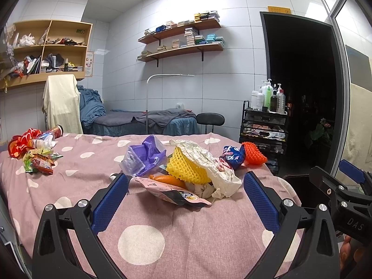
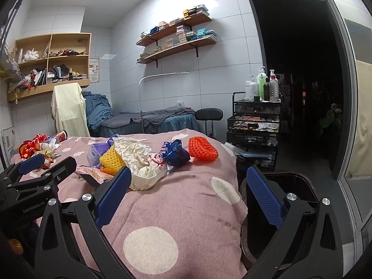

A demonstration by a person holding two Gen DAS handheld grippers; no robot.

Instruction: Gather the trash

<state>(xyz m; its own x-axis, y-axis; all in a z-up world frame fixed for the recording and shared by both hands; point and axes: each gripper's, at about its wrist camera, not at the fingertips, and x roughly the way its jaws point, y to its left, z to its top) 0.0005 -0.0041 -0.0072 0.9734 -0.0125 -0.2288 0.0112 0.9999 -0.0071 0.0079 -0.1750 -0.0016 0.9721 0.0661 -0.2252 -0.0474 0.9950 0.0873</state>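
Note:
A pile of trash lies on the pink polka-dot bedspread (image 1: 162, 227): a yellow foam net (image 1: 186, 167), crumpled white paper (image 1: 216, 169), a purple plastic bag (image 1: 144, 155), a pink snack pouch (image 1: 172, 190), a blue wrapper (image 1: 232, 155) and an orange foam net (image 1: 253, 154). My left gripper (image 1: 186, 190) is open just short of the pouch. My right gripper (image 2: 190, 186) is open and empty over the bed's right edge, beside a dark trash bin (image 2: 290, 186). The paper (image 2: 141, 160), blue wrapper (image 2: 174, 152) and orange net (image 2: 202, 148) lie ahead of it.
A second heap of wrappers, a bottle and red cloth (image 1: 34, 148) lies at the bed's far left. A black trolley with bottles (image 1: 265, 125) stands by the dark doorway. A massage bed (image 1: 144, 121) and stool (image 1: 210, 118) stand behind.

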